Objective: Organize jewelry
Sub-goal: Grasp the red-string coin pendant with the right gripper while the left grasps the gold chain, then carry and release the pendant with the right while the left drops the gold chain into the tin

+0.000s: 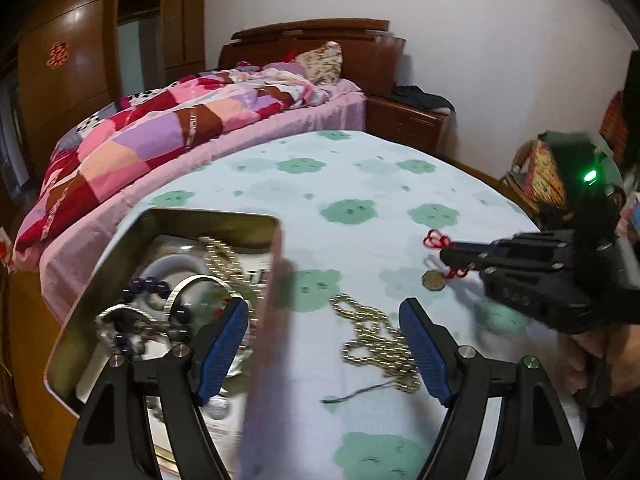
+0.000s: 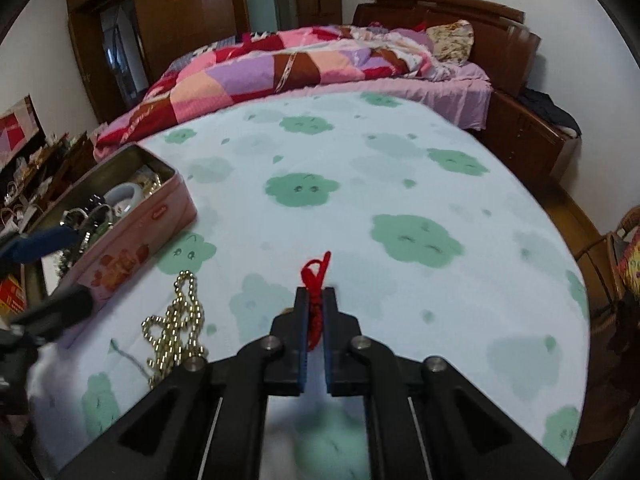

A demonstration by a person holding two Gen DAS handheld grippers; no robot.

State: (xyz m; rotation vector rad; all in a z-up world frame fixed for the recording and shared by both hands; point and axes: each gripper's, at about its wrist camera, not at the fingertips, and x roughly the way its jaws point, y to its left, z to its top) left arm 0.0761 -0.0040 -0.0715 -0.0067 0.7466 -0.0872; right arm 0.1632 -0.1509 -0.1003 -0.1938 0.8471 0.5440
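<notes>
My right gripper (image 2: 315, 308) is clamping its jaws on the red cord (image 2: 316, 276) — its brass pendant (image 1: 433, 280) dangling above the tabletop (image 2: 400, 168). My left gripper (image 1: 324, 320) is gaping, empty, straddling the pink tin's (image 2: 132, 240) wall (gold bead chain (image 1: 376, 340) lying just beside).

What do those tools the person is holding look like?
Both are black plastic. The left tool has two angular fingers with ribbed blue pads and silver pivot screws. The right tool matches; a green light glows on its body.
</notes>
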